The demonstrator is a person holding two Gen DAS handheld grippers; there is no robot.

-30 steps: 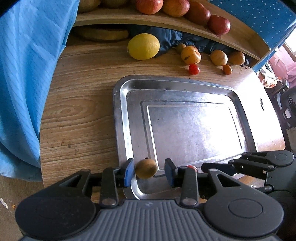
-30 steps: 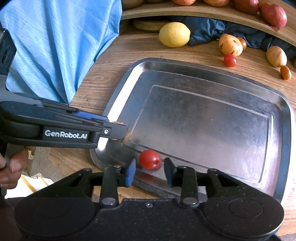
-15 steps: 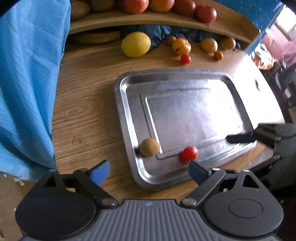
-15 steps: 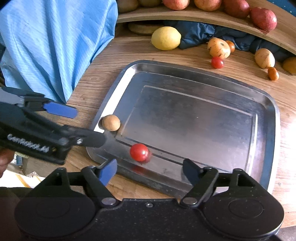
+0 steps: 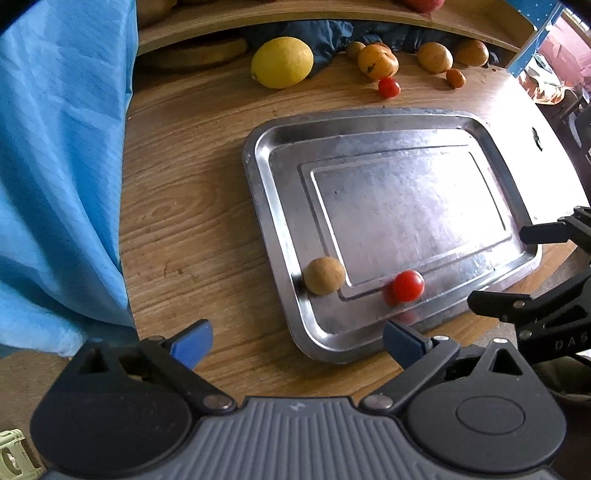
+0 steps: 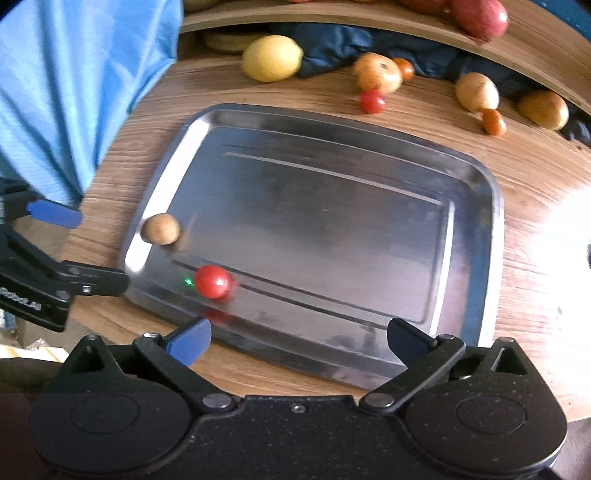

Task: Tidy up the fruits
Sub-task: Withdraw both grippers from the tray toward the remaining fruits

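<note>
A steel tray (image 5: 406, 125) (image 6: 487, 192) lies on the wooden table. In its near left corner rest a small brown round fruit (image 5: 324, 276) (image 6: 161, 229) and a red cherry tomato (image 5: 407, 285) (image 6: 212, 281), a little apart. My left gripper (image 5: 297, 341) is open and empty, just short of the tray's near edge. My right gripper (image 6: 299, 341) is open and empty, also before the near edge. Behind the tray lie a lemon (image 5: 282, 62) (image 6: 272, 58), an orange fruit (image 5: 377, 61), another cherry tomato (image 5: 388, 87) (image 6: 372, 101) and several small yellow-brown fruits.
A blue cloth (image 5: 59, 166) (image 6: 74, 85) hangs along the table's left side. A curved wooden shelf (image 5: 295, 14) with apples stands at the back, with dark fabric (image 6: 340, 40) under it. The table's edge runs close on the right.
Both grippers opened, let go of the brown fruit and the cherry tomato onto the tray, and drew back toward the near edge. Both fruits now rest in the tray.
</note>
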